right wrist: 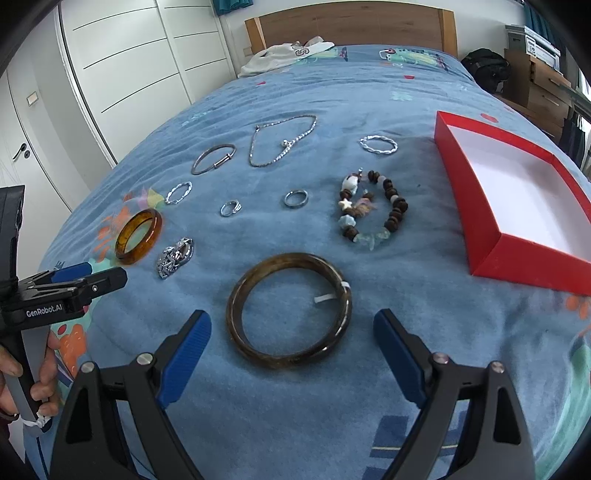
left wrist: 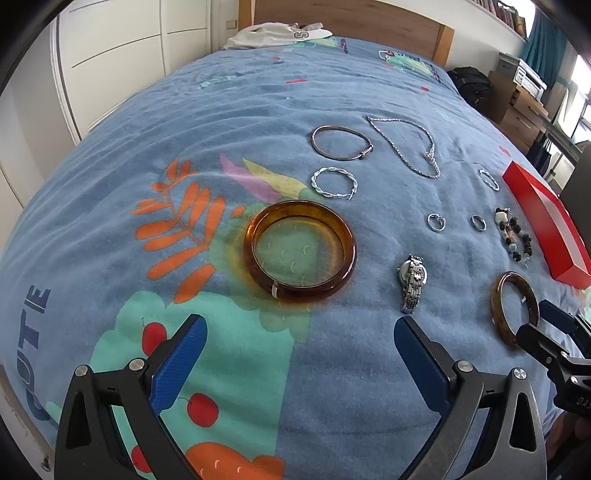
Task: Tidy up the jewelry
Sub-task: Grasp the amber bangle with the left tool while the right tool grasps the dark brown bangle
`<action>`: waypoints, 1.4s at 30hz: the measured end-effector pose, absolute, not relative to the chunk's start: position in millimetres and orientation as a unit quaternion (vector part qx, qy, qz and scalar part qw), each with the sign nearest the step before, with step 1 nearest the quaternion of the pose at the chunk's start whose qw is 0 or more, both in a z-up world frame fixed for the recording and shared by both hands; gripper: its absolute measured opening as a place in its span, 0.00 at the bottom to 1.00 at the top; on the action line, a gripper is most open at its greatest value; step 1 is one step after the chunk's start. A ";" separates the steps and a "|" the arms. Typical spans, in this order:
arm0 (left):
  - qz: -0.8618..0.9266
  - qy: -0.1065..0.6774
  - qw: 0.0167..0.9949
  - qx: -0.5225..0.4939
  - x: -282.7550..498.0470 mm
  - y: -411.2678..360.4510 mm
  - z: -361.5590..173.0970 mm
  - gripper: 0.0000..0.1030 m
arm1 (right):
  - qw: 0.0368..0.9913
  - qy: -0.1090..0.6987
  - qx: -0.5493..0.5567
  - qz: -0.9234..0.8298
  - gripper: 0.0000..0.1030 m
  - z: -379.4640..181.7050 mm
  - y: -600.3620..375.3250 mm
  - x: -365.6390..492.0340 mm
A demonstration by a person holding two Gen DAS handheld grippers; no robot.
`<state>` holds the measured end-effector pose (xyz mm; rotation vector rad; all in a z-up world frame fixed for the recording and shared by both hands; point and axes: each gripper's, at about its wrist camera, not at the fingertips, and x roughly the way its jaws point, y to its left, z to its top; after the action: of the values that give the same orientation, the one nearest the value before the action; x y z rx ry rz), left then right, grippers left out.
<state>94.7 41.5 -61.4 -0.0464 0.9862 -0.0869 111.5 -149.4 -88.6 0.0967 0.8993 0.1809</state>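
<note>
Blue fleece bedspread point(left wrist: 332, 96) with cartoon prints, spread with jewelry. Left gripper point(left wrist: 299, 354) hovering low over the fabric, jaws wide and holding nothing, pointed at an amber bangle point(left wrist: 300, 251) lying flat just ahead. Right gripper point(right wrist: 291, 349) likewise hovering with jaws wide and empty, its blue fingertips point(right wrist: 188, 339) flanking the near edge of a dark brown bangle point(right wrist: 289, 310), not touching it; small white tag on that bangle's rim. Between the two bangles, a silver watch point(left wrist: 412, 282) lying folded. Farther back, two small silver rings point(right wrist: 231, 208) point(right wrist: 296, 198), side by side but apart. Beside them to the right, a beaded bracelet point(right wrist: 373, 212) of dark wooden beads, pale stones and a white star charm. Beyond, two twisted silver bangles point(right wrist: 178, 192) point(right wrist: 378, 144), well apart, plus a thin metal bangle with a clasp point(right wrist: 213, 158) and a silver chain necklace point(right wrist: 282, 140) laid in a loop. At the right, an open red box point(right wrist: 491, 199) with white interior, nothing inside. White garment point(right wrist: 284, 55) near the wooden headboard point(right wrist: 351, 26)
</note>
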 end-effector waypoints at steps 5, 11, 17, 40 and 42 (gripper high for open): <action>-0.041 0.475 0.879 -0.014 102.4 42.0 -65.8 0.97 | 0.895 0.436 0.044 0.089 0.87 -91.5 -147.7 115.0; -0.043 0.476 0.878 -0.014 115.2 45.2 -70.2 0.97 | 0.894 0.437 0.037 0.091 0.87 -94.1 -145.1 121.8; -0.039 0.474 0.879 -0.006 130.6 45.2 -74.6 0.97 | 0.893 0.438 0.030 0.094 0.87 -97.4 -142.7 129.9; -0.048 0.464 0.884 -0.002 154.8 43.0 -78.5 0.75 | 0.889 0.448 -0.012 0.097 0.75 -99.4 -137.5 134.7; -0.049 0.464 0.885 0.001 152.1 42.5 -76.5 0.75 | 0.889 0.448 -0.010 0.100 0.75 -98.0 -139.2 133.8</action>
<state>152.1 42.5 -76.5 0.0022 0.9644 -0.1010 133.8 -139.2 -98.0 -0.0209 0.9300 0.2081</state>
